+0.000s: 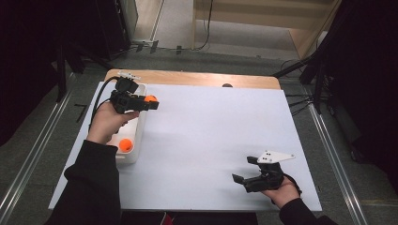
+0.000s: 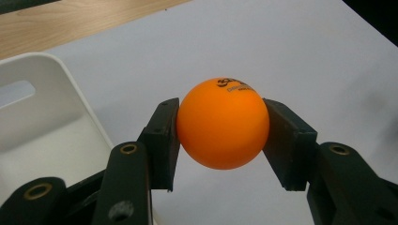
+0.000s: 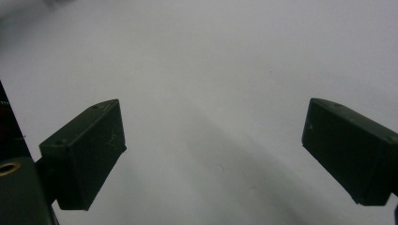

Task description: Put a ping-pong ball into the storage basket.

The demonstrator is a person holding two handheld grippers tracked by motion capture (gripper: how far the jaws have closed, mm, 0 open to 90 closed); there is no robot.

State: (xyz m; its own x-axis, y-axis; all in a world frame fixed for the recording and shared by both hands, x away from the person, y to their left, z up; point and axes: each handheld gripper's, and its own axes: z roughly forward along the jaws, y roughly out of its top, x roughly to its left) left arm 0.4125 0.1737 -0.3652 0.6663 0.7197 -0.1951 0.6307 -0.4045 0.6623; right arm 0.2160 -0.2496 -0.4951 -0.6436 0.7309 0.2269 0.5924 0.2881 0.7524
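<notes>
Surface: white sheet covering a wooden table, grey floor and dark stands around it.
Bin: white plastic rectangular bin along the sheet's left edge; one orange table-tennis ball lies inside, near its close end.
Held ball: second orange table-tennis ball with black print, clamped between the two pads of the left gripper, above the bin's far right rim and the sheet beside it.
Left gripper: closed on that ball, both pads pressing its sides; it points out toward the open sheet.
Right gripper: jaws wide apart, nothing between them, resting low over the sheet's near right part, well apart from the bin.
Step in hand: judging by the pose, a ball is being carried between bin and sheet; which way cannot be told.
Next move: likely a steady carry, then an easy release low, since a light ball rolls readily.
Hard to make out: the bin's middle is hidden by the left hand; the ball's print is too small to read.
</notes>
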